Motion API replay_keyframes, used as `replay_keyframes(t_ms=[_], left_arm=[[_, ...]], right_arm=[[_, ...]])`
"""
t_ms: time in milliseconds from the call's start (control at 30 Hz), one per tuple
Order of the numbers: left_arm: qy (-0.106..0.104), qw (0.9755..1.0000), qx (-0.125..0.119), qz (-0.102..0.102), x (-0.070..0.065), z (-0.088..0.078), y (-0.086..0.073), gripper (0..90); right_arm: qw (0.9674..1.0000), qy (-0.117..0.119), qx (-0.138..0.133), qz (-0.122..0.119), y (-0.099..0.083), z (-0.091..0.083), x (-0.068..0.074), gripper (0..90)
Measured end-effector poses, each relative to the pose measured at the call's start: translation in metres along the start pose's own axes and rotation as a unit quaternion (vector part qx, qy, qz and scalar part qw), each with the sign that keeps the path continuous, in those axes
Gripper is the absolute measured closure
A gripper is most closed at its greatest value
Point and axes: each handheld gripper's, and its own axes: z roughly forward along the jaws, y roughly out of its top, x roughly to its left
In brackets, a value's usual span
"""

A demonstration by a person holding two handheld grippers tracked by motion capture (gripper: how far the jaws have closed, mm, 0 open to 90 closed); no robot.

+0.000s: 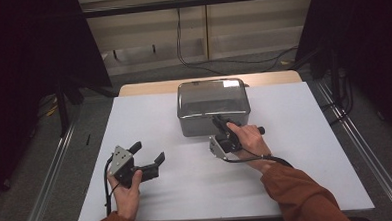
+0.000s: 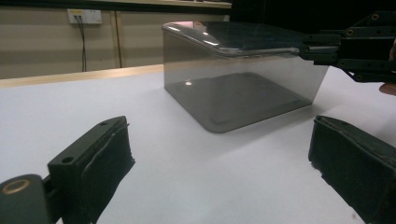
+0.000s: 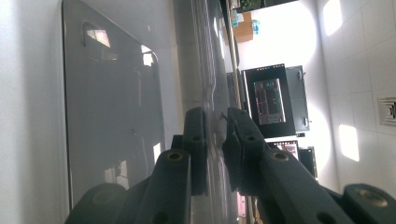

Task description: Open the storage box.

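A steel container [image 1: 213, 106] with a shiny, mirror-like inside stands on the white table [image 1: 296, 151], toward the far edge and about in the middle. The right gripper [image 1: 217, 120] has its jaws closed on the near rim of this container — in the right gripper view the two black jaws press on the thin wall from both sides, one inside and one outside [image 3: 215, 135]. The right hand [image 1: 249, 140] holds the tool just in front of the container. The left gripper [image 1: 147, 151] is low over the table, well apart from the container, on the left side. Its jaws stand wide and hold nothing — the left gripper view shows bare table between them [image 2: 219, 158].
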Motion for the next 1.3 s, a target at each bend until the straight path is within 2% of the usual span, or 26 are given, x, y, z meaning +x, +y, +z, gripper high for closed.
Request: replay_keyframes(t_ms=[33, 67, 167, 300, 333, 500, 600, 700, 767, 1100, 1167, 1200, 1300], left_arm=[[-0.005, 1.0, 0.001, 0.006, -0.001, 0.003, 0.001, 5.5], [-0.005, 1.0, 0.001, 0.006, -0.001, 0.003, 0.001, 5.5], [-0.023, 0.9997, -0.009, 0.005, -0.003, 0.005, 0.004, 4.4], [-0.033, 0.9993, -0.011, 0.014, -0.003, 0.007, 0.007, 3.4], [-0.03, 0.9994, -0.013, 0.012, -0.004, 0.008, 0.007, 3.4], [-0.033, 0.9984, -0.029, 0.034, -0.002, 0.019, 0.012, 2.6], [-0.036, 0.9981, -0.028, 0.042, -0.003, 0.026, 0.016, 2.6], [-0.041, 0.9981, -0.025, 0.039, -0.004, 0.032, 0.018, 2.7], [-0.045, 0.9977, -0.025, 0.044, -0.005, 0.036, 0.019, 2.7], [-0.046, 0.9972, -0.017, 0.057, -0.003, 0.053, 0.024, 2.1], [-0.049, 0.9967, -0.019, 0.061, -0.003, 0.056, 0.025, 2.4], [-0.048, 0.9958, -0.022, 0.075, -0.004, 0.06, 0.027, 2.3], [-0.05, 0.9953, -0.023, 0.079, -0.002, 0.065, 0.029, 2.2]], right_arm=[[1.0, 0.001, 0.0, -0.004, 0.0, 0.0, -0.001, 78.6], [1.0, 0.001, 0.0, -0.004, 0.001, 0.0, -0.001, 78.7], [1.0, -0.004, -0.004, -0.001, 0.0, -0.001, -0.005, 79.0], [1.0, -0.005, -0.003, 0.001, 0.0, -0.001, -0.006, 79.1], [1.0, -0.005, -0.003, 0.001, 0.0, -0.001, -0.006, 79.1], [1.0, -0.006, -0.004, 0.005, 0.0, -0.001, -0.007, 79.1], [0.9999, -0.008, -0.006, 0.006, 0.0, -0.001, -0.008, 79.1], [0.9999, -0.009, -0.007, 0.007, 0.0, -0.001, -0.008, 79.2], [0.9999, -0.01, -0.008, 0.01, 0.0, -0.001, -0.008, 79.1], [0.9997, -0.015, -0.01, 0.018, -0.001, -0.001, -0.011, 79.1], [0.9996, -0.017, -0.01, 0.018, 0.0, -0.001, -0.012, 79.2], [0.9995, -0.02, -0.013, 0.019, 0.0, -0.001, -0.013, 79.3], [0.9995, -0.02, -0.014, 0.02, -0.001, -0.001, -0.014, 79.4]])
